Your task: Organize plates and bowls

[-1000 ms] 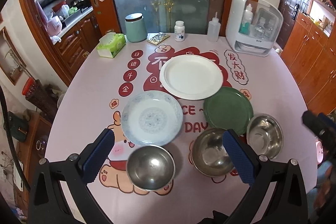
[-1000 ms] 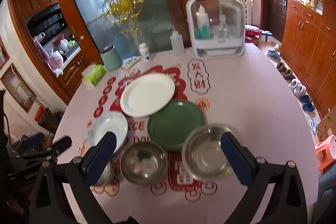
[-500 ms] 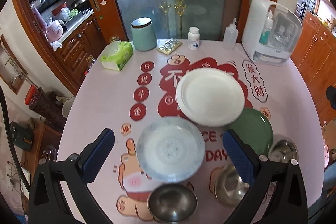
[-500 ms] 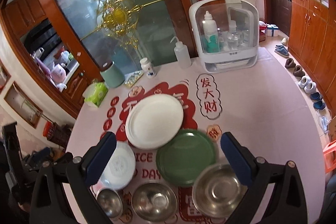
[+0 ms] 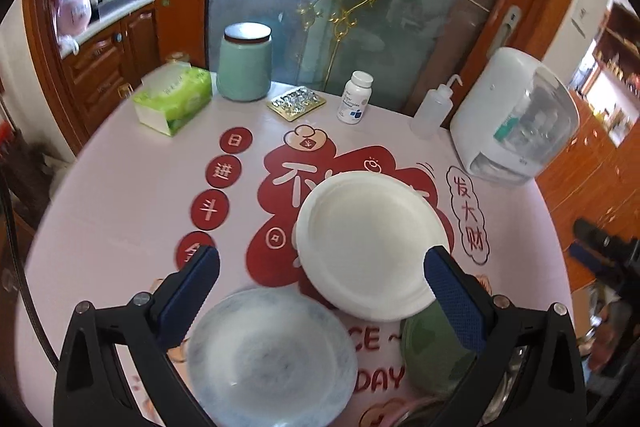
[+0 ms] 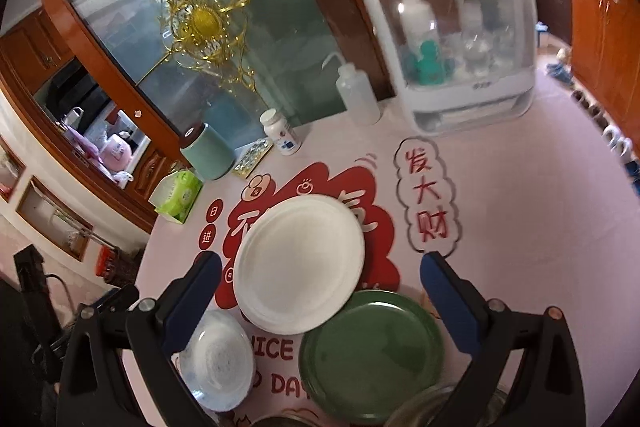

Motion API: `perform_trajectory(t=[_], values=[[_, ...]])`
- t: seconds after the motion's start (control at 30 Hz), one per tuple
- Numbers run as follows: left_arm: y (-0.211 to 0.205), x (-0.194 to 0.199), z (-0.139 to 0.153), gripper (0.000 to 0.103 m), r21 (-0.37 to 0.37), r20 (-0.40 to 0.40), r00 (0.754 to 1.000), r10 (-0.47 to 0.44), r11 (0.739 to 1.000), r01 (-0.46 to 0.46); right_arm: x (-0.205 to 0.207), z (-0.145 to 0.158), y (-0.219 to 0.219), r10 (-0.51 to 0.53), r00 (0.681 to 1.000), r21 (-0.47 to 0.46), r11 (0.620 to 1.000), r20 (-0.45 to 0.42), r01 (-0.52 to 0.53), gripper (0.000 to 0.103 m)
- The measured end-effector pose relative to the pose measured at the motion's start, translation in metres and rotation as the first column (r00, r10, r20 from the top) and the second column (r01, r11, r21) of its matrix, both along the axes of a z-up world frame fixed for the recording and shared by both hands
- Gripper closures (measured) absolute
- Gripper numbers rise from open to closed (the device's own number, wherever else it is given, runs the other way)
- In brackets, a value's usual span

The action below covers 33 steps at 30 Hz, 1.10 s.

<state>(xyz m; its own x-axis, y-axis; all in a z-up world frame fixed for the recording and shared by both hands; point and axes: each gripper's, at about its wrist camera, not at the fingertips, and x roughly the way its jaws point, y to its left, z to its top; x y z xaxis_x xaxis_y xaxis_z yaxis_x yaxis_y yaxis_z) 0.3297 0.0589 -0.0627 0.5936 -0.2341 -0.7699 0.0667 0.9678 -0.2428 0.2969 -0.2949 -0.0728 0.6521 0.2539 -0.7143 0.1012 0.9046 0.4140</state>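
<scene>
Three plates lie on a round table [image 5: 120, 187] covered by a pink cloth printed with red characters, seen from cameras on two hand-held grippers. In the left wrist view, the left gripper [image 5: 322, 267] hangs above the table with its blue-padded fingers [image 5: 188, 291] spread wide and nothing between them. The white plate [image 5: 372, 243] sits at centre frame, its lower edge overlapping the green plate [image 5: 428, 343] at lower right. The pale blue plate [image 5: 272, 355] lies at lower centre, just beside the white one. A steel bowl's rim [image 5: 510, 379] shows at lower right, mostly hidden behind the gripper's finger.

In the right wrist view, the right gripper [image 6: 320, 273] is likewise wide open and empty, held over the plates. The white plate [image 6: 298, 267] fills the centre, with the green plate [image 6: 372, 351] below and right of it and the pale blue plate [image 6: 216, 359] at lower left. Blurred bowl rims [image 6: 436, 403] edge the bottom of the frame.

Along the table's far side, in the upper part of the left view, stand a tissue box [image 5: 174, 99], a teal jar [image 5: 245, 67], a foil pack [image 5: 296, 103], a pill bottle [image 5: 356, 99], a squeeze bottle [image 5: 434, 109] and a white domed case [image 5: 516, 115].
</scene>
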Motion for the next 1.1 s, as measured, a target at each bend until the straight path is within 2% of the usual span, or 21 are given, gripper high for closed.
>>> perform_trajectory(t=[0.17,0.33,0.57,0.77,0.93,1.1], values=[[0.002,0.022,-0.036,0.002,-0.071,-0.032,0.999,0.031,0.997,-0.033,0.023,-0.037,0.0,0.013,0.999,0.054,0.998,-0.029,-0.012,0.004],[0.005,0.038,-0.072,0.003,-0.137,-0.057,0.997,0.045,0.989,-0.052,0.042,-0.073,0.002,0.018,0.995,0.088,0.996,-0.095,-0.009,0.014],[0.003,0.055,-0.107,0.01,-0.151,-0.095,0.994,0.045,0.987,-0.059,0.056,-0.109,0.001,0.007,0.986,0.084,0.996,-0.165,0.007,0.021],[-0.002,0.064,-0.129,0.024,-0.177,-0.13,0.991,0.009,0.984,-0.032,0.065,-0.133,-0.002,-0.003,0.976,0.081,0.997,-0.219,0.021,0.031],[-0.007,0.069,-0.144,0.041,-0.176,-0.174,0.985,-0.002,0.984,-0.029,0.069,-0.146,-0.003,0.001,0.97,0.078,0.997,-0.243,0.019,0.036],[-0.009,0.071,-0.154,0.045,-0.179,-0.206,0.978,-0.013,0.984,-0.024,0.071,-0.156,-0.004,-0.001,0.967,0.088,0.996,-0.254,0.024,0.048]])
